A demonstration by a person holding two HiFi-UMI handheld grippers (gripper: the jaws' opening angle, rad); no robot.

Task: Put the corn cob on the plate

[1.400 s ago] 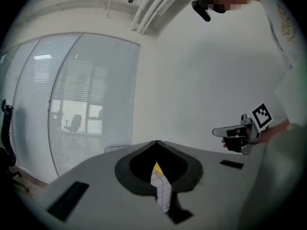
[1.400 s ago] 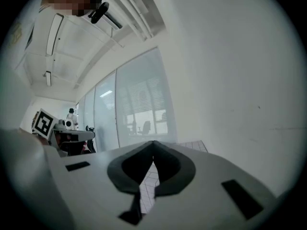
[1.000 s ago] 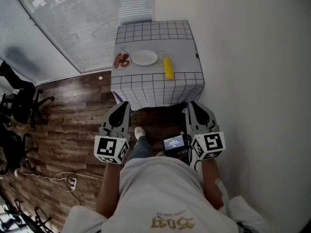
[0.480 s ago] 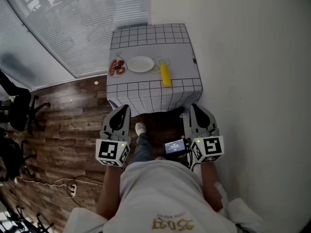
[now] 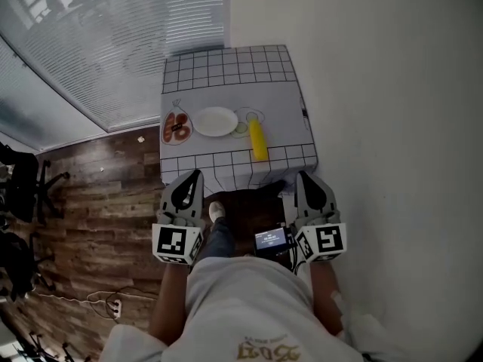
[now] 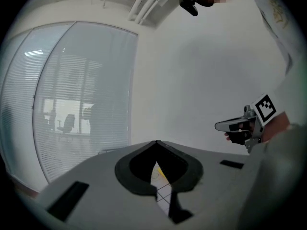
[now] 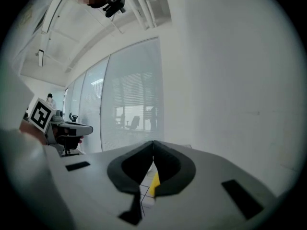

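A yellow corn cob (image 5: 258,139) lies on the small table with a grid-pattern cloth (image 5: 226,74), just right of a white plate (image 5: 215,121). Both grippers are held level in front of the person, short of the table's near edge. My left gripper (image 5: 193,175) is shut with nothing in it. My right gripper (image 5: 304,176) is shut and empty too. Through the right gripper's jaw window a sliver of the corn cob (image 7: 153,184) shows. The left gripper view shows a strip of the cloth (image 6: 162,194) and the right gripper (image 6: 244,126) off to the side.
A bag of red food (image 5: 176,126) lies left of the plate. A white wall (image 5: 377,89) runs along the table's right side, window blinds (image 5: 98,44) behind it. Wooden floor (image 5: 98,194) with office chairs (image 5: 23,187) and cables spreads to the left.
The person has walked toward the table: it has come closer in the head view, with both shut grippers carried forward to near its front edge.
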